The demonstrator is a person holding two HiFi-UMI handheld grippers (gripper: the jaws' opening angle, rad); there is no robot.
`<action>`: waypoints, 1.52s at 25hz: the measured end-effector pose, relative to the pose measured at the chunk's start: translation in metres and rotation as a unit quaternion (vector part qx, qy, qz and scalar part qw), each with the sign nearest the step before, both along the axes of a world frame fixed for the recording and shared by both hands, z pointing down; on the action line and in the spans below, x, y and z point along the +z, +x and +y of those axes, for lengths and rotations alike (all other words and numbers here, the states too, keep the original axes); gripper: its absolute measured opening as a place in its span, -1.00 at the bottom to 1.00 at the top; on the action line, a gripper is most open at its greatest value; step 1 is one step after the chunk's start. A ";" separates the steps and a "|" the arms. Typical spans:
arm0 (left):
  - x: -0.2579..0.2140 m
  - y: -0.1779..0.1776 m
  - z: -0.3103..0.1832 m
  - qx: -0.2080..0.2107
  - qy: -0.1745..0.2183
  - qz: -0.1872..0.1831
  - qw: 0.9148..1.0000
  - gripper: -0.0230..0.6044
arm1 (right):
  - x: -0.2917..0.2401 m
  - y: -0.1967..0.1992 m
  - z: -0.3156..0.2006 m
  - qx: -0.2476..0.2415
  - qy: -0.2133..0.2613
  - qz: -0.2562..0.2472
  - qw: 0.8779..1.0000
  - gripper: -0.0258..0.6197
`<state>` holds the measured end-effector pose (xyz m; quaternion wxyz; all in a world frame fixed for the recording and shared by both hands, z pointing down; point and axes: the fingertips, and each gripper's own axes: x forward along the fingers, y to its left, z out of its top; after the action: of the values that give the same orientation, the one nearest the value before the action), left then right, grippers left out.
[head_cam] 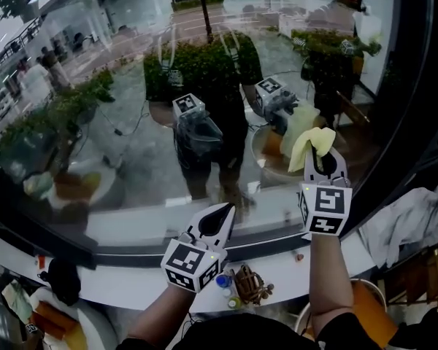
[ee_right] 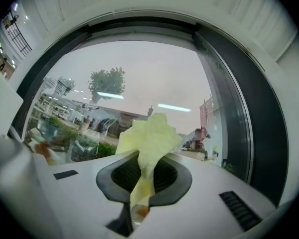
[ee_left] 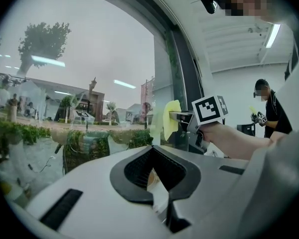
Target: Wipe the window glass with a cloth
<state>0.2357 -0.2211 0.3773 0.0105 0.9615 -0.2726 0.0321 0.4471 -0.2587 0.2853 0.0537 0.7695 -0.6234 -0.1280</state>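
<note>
Left gripper [head_cam: 225, 210] closed, empty | right gripper [head_cam: 323, 155] pinches cloth [head_cam: 309, 141], bunched beyond tips, by window glass [head_cam: 124, 122]

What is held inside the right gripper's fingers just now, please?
A yellow cloth is pinched in the right gripper, its bunched top fanning out before the window glass. Its lower end is covered by the fingers.

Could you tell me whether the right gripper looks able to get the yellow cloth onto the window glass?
Probably yes: the right gripper is shut on the yellow cloth, which sticks out past its tips toward the window glass, with nothing in between.
</note>
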 end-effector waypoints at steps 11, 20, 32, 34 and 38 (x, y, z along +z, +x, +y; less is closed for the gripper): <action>0.006 -0.059 -0.005 -0.016 -0.013 0.002 1.000 -0.91 | 0.001 -0.060 -0.014 -0.011 -0.007 -0.001 1.000 -0.76; 0.013 -0.144 -0.018 -0.036 -0.013 0.006 0.999 -0.91 | 0.009 -0.151 -0.031 -0.020 -0.007 0.004 1.000 -0.76; 0.016 -0.273 -0.034 -0.068 -0.009 0.015 0.998 -0.90 | 0.008 -0.294 -0.062 -0.047 -0.022 0.024 0.998 -0.76; 0.015 -0.285 -0.032 -0.076 -0.005 0.013 0.997 -0.90 | 0.009 -0.307 -0.063 -0.048 -0.025 0.022 0.998 -0.76; 0.014 -0.324 -0.029 -0.096 -0.008 0.014 0.995 -0.90 | 0.011 -0.349 -0.069 -0.061 -0.028 0.017 0.998 -0.76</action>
<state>-0.0881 -0.2504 0.3908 0.0248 0.9312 -0.3633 0.0196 0.0976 -0.3275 0.2964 0.0778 0.7260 -0.6715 -0.1262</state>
